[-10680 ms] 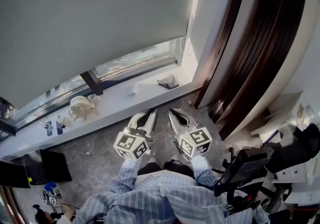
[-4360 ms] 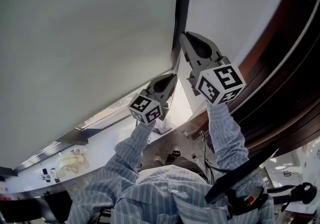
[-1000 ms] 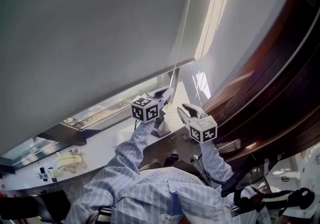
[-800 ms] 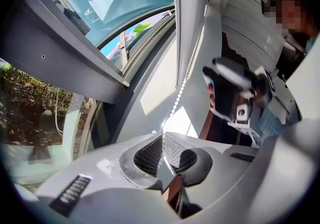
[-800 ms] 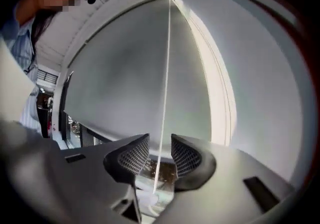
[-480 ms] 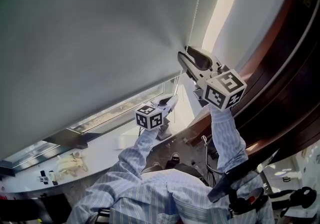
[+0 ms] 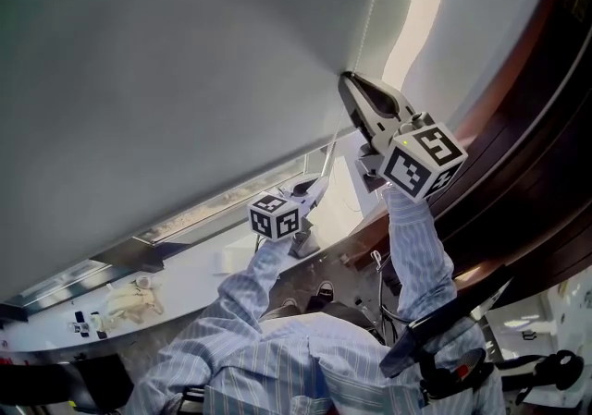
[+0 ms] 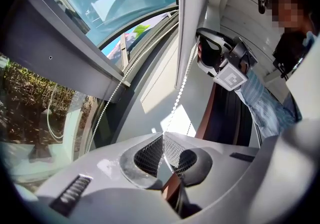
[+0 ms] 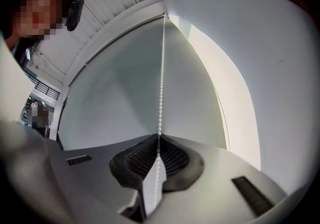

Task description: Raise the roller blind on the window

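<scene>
While the roller blind point(image 7: 166, 71) hangs over most of the window point(image 7: 217, 207), leaving only a low strip of glass bare, you work the bead chain point(image 9: 162, 68) at its right edge. Your right gripper point(image 7: 348, 79) sits high on that bead chain, probably so the next pull gets a long run. Its jaws have just been closing and now pinch the beads. Your left gripper point(image 7: 317, 187), lower down, is likewise clamped on the bead chain, apparently keeping it taut.

pale grey blind point(image 7: 185, 62), white chain point(image 9: 161, 83)
sleeves point(image 7: 416, 247) striped blue and white; right gripper point(image 7: 345, 78) and left gripper point(image 7: 322, 182) light grey, markers black-and-white squares; wall panels point(image 7: 527, 154) dark brown.
</scene>
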`<state>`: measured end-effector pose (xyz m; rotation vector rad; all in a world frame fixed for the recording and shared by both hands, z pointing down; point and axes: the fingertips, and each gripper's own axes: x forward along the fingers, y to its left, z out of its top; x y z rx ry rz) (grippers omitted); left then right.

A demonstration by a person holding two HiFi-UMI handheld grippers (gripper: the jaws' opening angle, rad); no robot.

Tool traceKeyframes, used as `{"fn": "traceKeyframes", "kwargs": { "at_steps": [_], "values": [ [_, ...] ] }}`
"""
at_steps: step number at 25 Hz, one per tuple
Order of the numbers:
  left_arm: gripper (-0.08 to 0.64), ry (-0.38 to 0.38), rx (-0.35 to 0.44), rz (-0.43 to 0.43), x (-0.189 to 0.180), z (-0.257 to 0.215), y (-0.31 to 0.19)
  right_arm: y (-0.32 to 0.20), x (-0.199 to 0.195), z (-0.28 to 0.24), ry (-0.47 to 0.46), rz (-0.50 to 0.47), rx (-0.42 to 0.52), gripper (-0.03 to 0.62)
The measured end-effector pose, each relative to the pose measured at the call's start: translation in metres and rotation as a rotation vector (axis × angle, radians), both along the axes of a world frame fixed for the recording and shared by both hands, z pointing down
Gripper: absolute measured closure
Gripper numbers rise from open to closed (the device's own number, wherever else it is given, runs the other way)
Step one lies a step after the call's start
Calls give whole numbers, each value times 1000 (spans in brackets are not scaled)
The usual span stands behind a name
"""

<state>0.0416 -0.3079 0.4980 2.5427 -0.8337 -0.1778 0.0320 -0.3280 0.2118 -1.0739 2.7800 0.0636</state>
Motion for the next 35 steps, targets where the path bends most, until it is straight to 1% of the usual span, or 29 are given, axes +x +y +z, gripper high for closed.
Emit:
{"fn": "traceKeyframes", "kwargs": {
  "at_steps": [2, 4, 6, 8, 11, 14, 17, 19, 20, 21, 22, 23, 25, 27, 28, 29, 31, 33, 35],
  "values": [
    [549, 6, 2, -2, 0, 0, -2, 1, 4, 0, -56, 11, 17, 578],
    [549, 8, -1, -2, 0, 2, -2, 1, 9, 2, -96, 49, 60, 580],
    [549, 2, -25, 7, 4, 11, 1, 0, 14, 12, -55, 124, 90, 581],
    [549, -15, -66, 15, 8, 27, 3, -3, 17, 28, 0, 178, 86, 581],
    [549, -52, -142, 6, 4, 66, 9, -3, 15, 67, 25, 187, 25, 581],
    [549, -104, -227, 2, -2, 110, 22, 8, 14, 110, 46, 197, -31, 583],
    [551, -205, -316, 6, -9, 156, 34, 17, 7, 153, 94, 193, -107, 583],
    [552, -260, -383, 9, -16, 186, 47, 20, 3, 186, 134, 204, -158, 583],
    [552, -289, -404, 13, -21, 200, 54, 20, 3, 203, 152, 213, -185, 583],
    [552, -317, -406, 15, -27, 210, 61, 20, 3, 220, 170, 222, -213, 583],
    [551, -336, -390, 9, -33, 214, 67, 19, 4, 238, 190, 228, -244, 583],
    [551, -336, -362, -10, -41, 213, 69, 19, 6, 256, 211, 234, -272, 583],
    [549, -289, -291, -81, -56, 196, 62, 15, 11, 289, 247, 250, -317, 583],
    [547, -238, -211, -142, -68, 165, 49, 10, 16, 315, 272, 266, -358, 583],
    [543, -216, -167, -157, -72, 145, 42, 7, 16, 326, 279, 269, -376, 583],
    [538, -191, -118, -162, -73, 121, 35, 6, 15, 333, 284, 266, -388, 583],
    [528, -124, -11, -145, -66, 61, 24, 5, 11, 339, 288, 250, -405, 583],
    [512, -54, 106, -104, -51, -9, 16, 6, 4, 338, 288, 229, -416, 583],
    [471, 3, 223, -55, -35, -79, 9, 7, -2, 336, 288, 218, -413, 583]
  ]
}}
